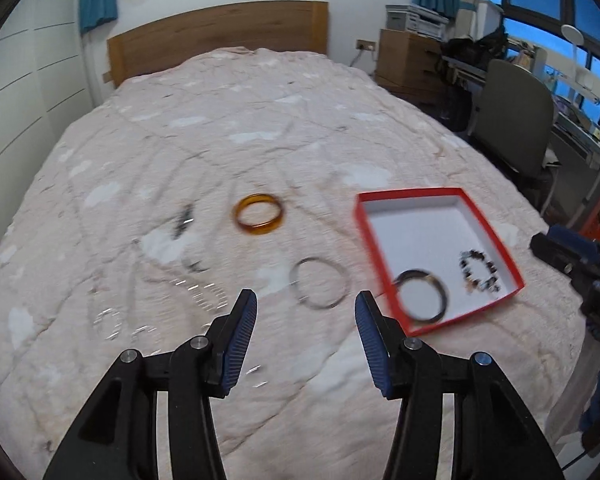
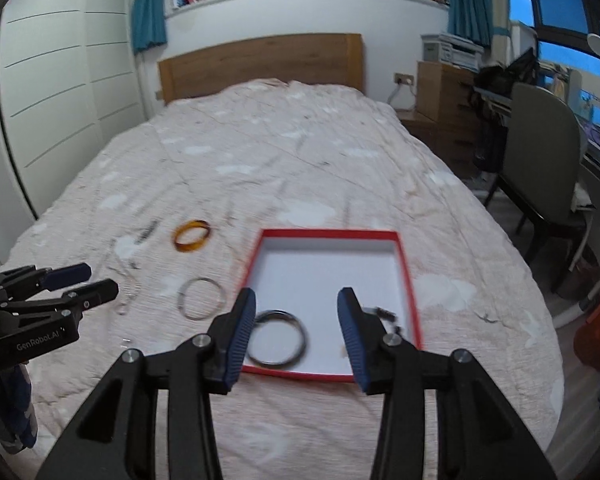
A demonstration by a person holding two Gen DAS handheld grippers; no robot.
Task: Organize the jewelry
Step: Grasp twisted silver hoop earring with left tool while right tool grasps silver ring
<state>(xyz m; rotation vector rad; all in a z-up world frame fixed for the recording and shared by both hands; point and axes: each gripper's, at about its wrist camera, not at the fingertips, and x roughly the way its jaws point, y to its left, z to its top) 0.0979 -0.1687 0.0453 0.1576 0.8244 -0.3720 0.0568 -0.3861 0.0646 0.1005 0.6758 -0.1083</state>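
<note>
A red box (image 1: 384, 200) (image 2: 404, 264) with a white inside lies on the bed. In it are a dark bangle (image 1: 422, 295) (image 2: 278, 338) and a beaded bracelet (image 1: 480, 272) (image 2: 388, 316). On the quilt to its left lie a silver bangle (image 1: 319, 284) (image 2: 201, 298), an amber bangle (image 1: 259, 214) (image 2: 192, 236), and thin chains and clear beads (image 1: 188, 264) (image 2: 130, 280). My left gripper (image 1: 306, 306) (image 2: 85, 278) is open and empty, just short of the silver bangle. My right gripper (image 2: 296, 312) is open and empty above the box's near edge.
The pink quilt (image 1: 236, 128) covers the whole bed, with a wooden headboard (image 1: 220, 36) at the far end. A grey chair (image 1: 512, 120) (image 2: 540, 160), a desk and wooden drawers (image 2: 444, 92) stand to the right of the bed. White wardrobes (image 2: 60, 80) stand to the left.
</note>
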